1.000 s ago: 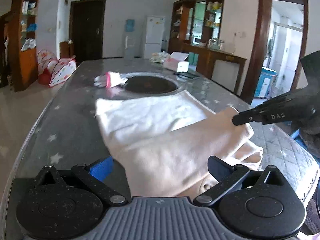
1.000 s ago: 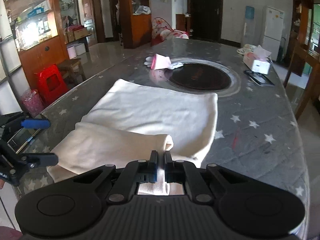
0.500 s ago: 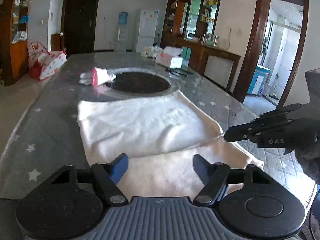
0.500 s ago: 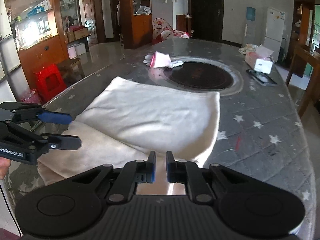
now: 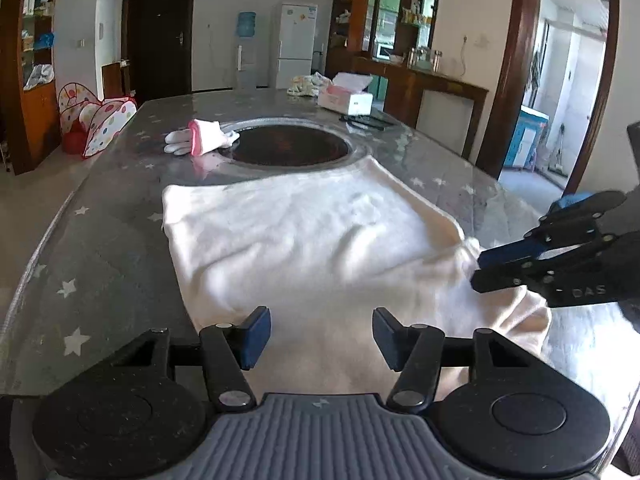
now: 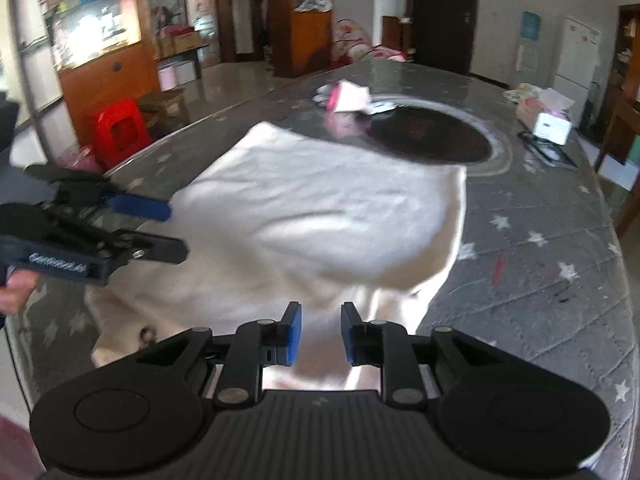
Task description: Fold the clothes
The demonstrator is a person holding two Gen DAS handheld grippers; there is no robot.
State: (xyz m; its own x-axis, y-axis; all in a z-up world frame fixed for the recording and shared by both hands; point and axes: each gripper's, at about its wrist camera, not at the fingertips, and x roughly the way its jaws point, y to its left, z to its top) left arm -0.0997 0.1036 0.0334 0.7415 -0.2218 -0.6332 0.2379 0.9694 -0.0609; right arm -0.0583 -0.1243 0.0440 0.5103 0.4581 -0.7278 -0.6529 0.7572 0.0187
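Lay folded on the table [image 5: 100, 264], cream garment [image 5: 320, 240], just short of the dark hob [image 5: 288, 148]. Left gripper [image 5: 320, 334] half-spread, lately narrowing over its near hem, pinching nothing. Right gripper [image 6: 320, 330] slightly parted, lately opening, cloth freed, probably to let the fold settle

Left tool [image 5: 320, 336]: black linkage arms, silver screws, blue pads, ribbed grey housing, white lettering on its side.
Right tool [image 6: 320, 334]: black, blue pads, two round discs, "DAS" marking.

The right wrist view is motion-blurred; the cream garment [image 6: 320, 220]'s near edge hides behind the gripper body.
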